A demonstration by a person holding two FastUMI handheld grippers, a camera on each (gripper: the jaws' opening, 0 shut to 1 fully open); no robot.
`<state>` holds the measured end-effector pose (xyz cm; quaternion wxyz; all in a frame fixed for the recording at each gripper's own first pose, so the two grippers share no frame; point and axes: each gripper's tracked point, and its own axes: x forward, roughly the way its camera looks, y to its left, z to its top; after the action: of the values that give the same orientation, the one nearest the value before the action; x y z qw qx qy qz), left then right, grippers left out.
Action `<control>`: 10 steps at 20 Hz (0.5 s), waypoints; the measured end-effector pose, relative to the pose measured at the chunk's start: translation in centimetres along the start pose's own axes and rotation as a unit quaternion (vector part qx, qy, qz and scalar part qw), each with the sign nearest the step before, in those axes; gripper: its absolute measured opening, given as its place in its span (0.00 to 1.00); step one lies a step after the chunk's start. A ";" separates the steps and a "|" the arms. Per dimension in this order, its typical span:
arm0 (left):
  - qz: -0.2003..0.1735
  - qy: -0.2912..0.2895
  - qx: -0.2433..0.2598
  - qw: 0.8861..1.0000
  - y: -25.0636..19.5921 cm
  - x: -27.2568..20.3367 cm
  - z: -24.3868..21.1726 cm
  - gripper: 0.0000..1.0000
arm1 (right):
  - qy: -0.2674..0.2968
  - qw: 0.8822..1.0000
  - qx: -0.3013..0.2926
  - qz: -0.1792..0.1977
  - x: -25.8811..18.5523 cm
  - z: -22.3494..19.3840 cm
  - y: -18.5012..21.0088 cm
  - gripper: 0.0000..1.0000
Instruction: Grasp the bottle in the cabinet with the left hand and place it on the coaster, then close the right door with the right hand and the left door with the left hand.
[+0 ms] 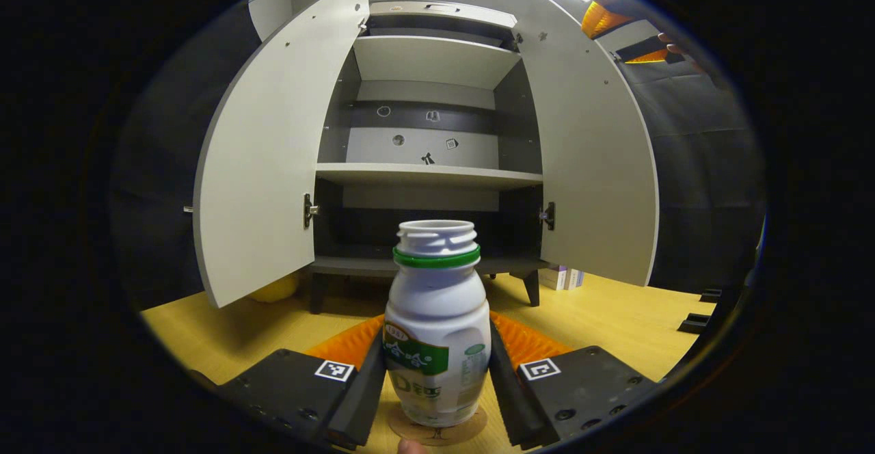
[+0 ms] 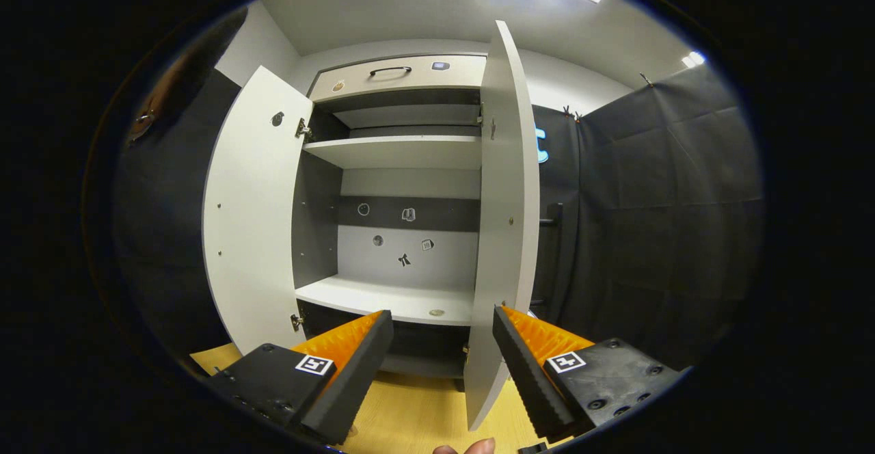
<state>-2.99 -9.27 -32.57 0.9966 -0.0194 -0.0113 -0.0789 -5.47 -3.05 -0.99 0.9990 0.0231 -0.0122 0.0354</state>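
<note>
The bottle (image 1: 437, 324) stands upright on the coaster (image 1: 437, 430), clasped between both fingers of the left hand-held gripper (image 1: 436, 379). The right hand-held gripper (image 2: 443, 365) gapes wide, holding nothing, before the right door (image 2: 502, 235).

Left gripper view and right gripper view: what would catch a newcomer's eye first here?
In the left gripper view, the white bottle with a green neck ring and no cap stands upright on the round coaster, between the left gripper's fingers. Behind it the cabinet gapes with both doors open. In the right gripper view, the right gripper is open and empty, facing the edge of the right door.
</note>
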 end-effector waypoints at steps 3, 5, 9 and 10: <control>0.001 0.005 -0.007 1.000 -0.2 0.3 -0.8 0.73 | 0.003 1.000 -0.004 -0.005 0.2 -0.3 -0.4 0.97; 0.001 0.009 -0.005 1.000 -0.2 0.8 -1.3 0.73 | 0.003 1.000 -0.007 -0.007 0.3 -0.3 -0.6 0.98; 0.002 0.012 -0.005 1.000 -0.2 1.0 -1.3 0.75 | 0.009 1.000 -0.011 -0.011 0.6 -0.7 -0.9 0.98; 0.002 0.016 -0.005 1.000 -0.2 1.0 -1.4 0.76 | 0.012 1.000 -0.011 -0.013 0.6 -0.9 -1.0 0.97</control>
<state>-1.95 -9.64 -33.94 0.9968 -0.0233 0.0052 -0.0768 -4.78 -4.00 -1.89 0.9997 0.0114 -0.0007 0.0229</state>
